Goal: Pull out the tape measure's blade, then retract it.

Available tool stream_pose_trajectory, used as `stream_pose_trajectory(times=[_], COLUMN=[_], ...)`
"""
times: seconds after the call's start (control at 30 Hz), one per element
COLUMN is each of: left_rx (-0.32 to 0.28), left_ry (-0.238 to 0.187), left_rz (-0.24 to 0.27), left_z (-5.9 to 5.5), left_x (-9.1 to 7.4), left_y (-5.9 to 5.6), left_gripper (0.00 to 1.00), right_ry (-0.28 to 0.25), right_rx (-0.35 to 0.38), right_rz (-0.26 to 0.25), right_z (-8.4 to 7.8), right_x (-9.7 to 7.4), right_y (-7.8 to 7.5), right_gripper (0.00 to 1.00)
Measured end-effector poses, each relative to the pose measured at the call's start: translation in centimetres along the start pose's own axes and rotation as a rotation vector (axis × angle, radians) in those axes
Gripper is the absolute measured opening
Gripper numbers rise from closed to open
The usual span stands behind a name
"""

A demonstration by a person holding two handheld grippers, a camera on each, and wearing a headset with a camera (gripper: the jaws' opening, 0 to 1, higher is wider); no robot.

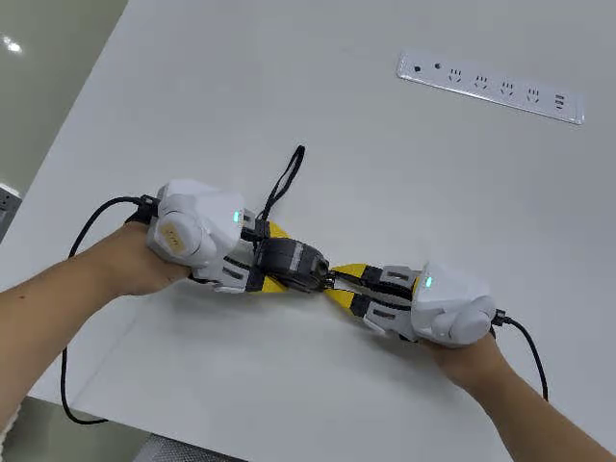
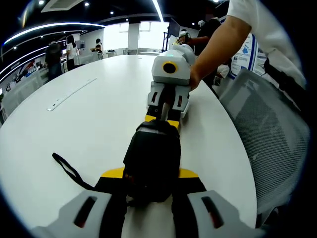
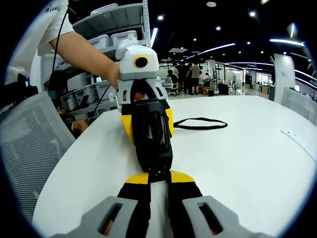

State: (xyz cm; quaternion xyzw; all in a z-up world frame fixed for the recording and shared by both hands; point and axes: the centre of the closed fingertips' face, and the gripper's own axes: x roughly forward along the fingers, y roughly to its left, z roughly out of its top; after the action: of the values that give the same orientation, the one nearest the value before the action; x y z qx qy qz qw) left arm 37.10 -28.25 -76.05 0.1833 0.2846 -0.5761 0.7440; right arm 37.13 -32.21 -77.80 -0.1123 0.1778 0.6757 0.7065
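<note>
Fingers (image 2: 113,173) of the left gripper (image 1: 275,257), black with yellow tips, are clamped on both sides of the black plastic tape measure (image 1: 294,262), low over the white tabletop (image 1: 318,106). Can't tell if it's actually touching. Right gripper (image 1: 343,283) faces it head-on, and its fingers (image 3: 133,179) are pinched together on the blade tip at the case mouth, so hardly any blade shows. Whole lot sits well apart from the long white power strip (image 1: 491,89), on the person's side of it. Thin black wrist strap (image 1: 286,178) lies flat, trailing off the case toward the strip's side.
</note>
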Motion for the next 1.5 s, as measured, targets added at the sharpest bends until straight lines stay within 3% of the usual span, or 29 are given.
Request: stream_pose_trajectory(times=[0.1, 0.83, 1.5], left_rx=[-0.002, 0.003, 0.003], left_ry=[-0.002, -0.004, -0.011], left_rz=[-0.006, -0.013, -0.013], left_z=[0.0, 0.1, -0.1], left_x=[-0.1, -0.1, -0.1], left_y=[0.1, -0.1, -0.1], left_gripper=[0.31, 0.31, 0.31], right_ry=[-0.003, -0.01, -0.011], right_rx=[0.027, 0.022, 0.044], right_rz=[-0.003, -0.011, -0.018], right_z=[0.0, -0.1, -1.0], right_x=[0.0, -0.3, -2.4], right_y=[0.0, 0.2, 0.0], right_gripper=[0.1, 0.1, 0.09])
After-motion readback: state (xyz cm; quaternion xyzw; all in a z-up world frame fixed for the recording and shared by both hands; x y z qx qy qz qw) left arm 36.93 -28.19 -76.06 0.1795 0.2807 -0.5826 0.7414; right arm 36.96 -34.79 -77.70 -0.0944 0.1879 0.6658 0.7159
